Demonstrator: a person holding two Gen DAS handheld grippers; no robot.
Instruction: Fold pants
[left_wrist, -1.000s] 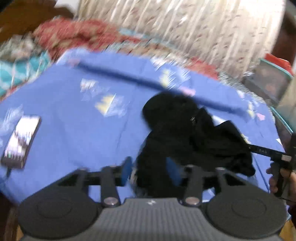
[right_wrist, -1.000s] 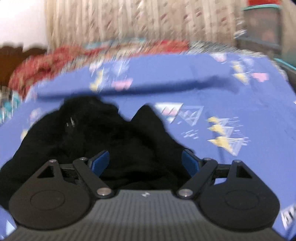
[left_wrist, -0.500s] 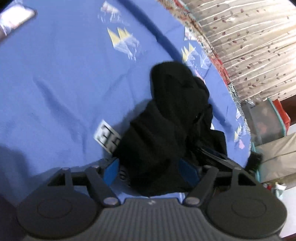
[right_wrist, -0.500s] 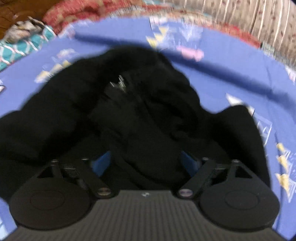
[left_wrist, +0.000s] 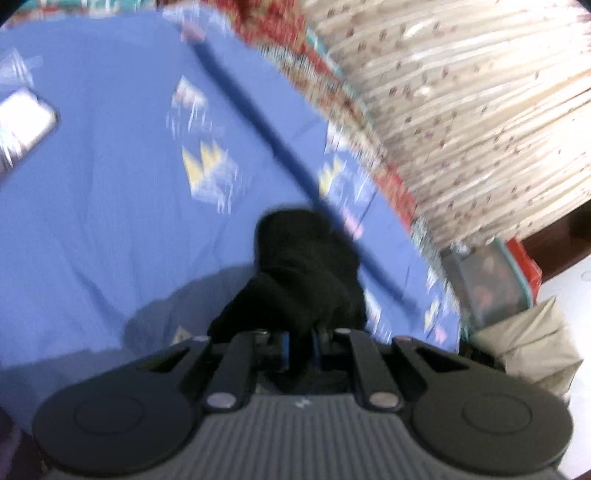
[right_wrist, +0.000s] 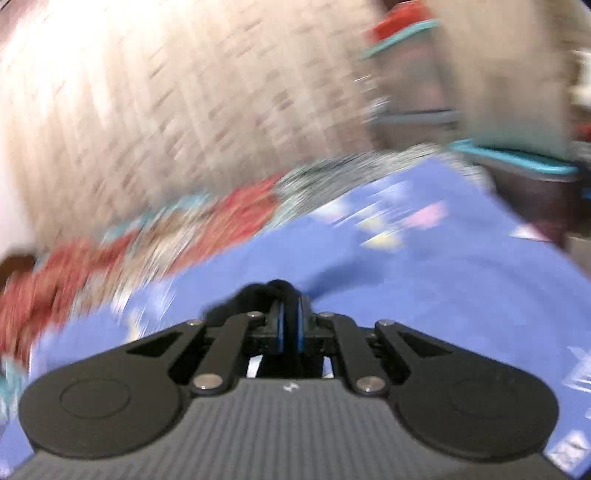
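Both jaws, open half a second ago, now closed on the pants (left_wrist: 295, 280): left hand-held gripper (left_wrist: 300, 345) and right hand-held gripper (right_wrist: 290, 325) each pinch black cloth. Right view swings up toward the curtain (right_wrist: 166, 110).

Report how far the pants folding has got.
Done: both claws have gripped. The left claw is shut on the black pants, and the right claw is shut on black fabric too. In hand: pants bunched over the blue sheet. Left: spreading them flat and every fold.
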